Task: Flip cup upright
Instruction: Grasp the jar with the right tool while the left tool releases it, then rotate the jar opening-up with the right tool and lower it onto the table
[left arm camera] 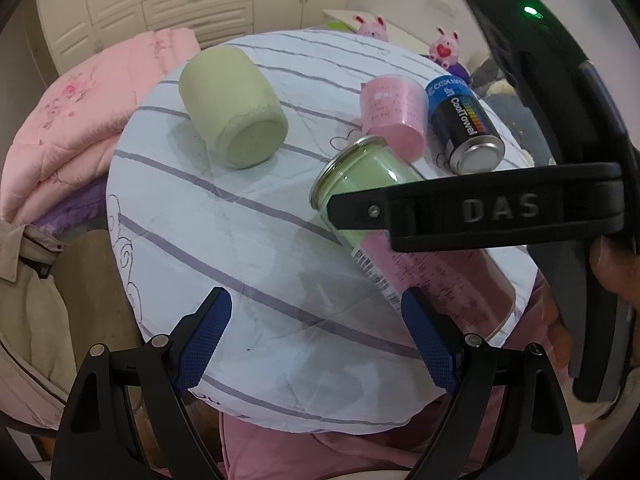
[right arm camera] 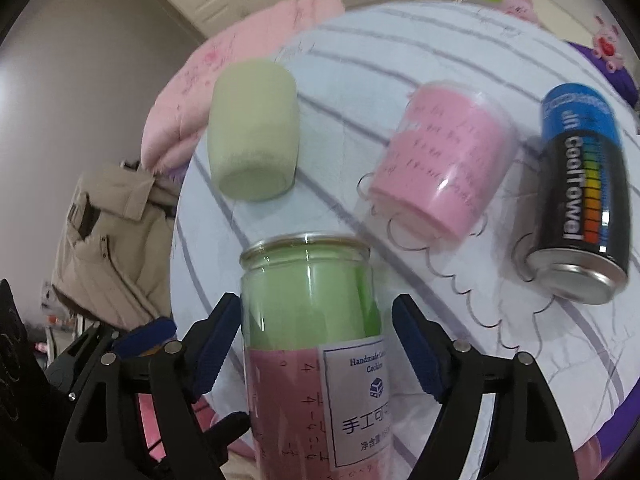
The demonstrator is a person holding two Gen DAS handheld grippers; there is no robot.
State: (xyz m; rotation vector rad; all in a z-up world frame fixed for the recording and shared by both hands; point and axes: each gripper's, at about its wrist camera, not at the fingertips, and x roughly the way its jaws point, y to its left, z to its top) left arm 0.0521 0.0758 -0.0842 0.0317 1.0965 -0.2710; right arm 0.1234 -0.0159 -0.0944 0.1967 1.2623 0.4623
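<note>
A clear can-shaped cup with green and pink paper inside and a white label lies tilted over the striped round cloth; it also shows in the left wrist view. My right gripper straddles it, left pad touching its side, right pad a little off. The right gripper's black finger crosses the cup in the left wrist view. My left gripper is open and empty, near the cloth's front edge, just short of the cup.
On the striped cloth lie a green foam cup, a pink cup and a black-and-blue CoolTowel can, all on their sides. Pink quilts are at the left, plush toys at the back.
</note>
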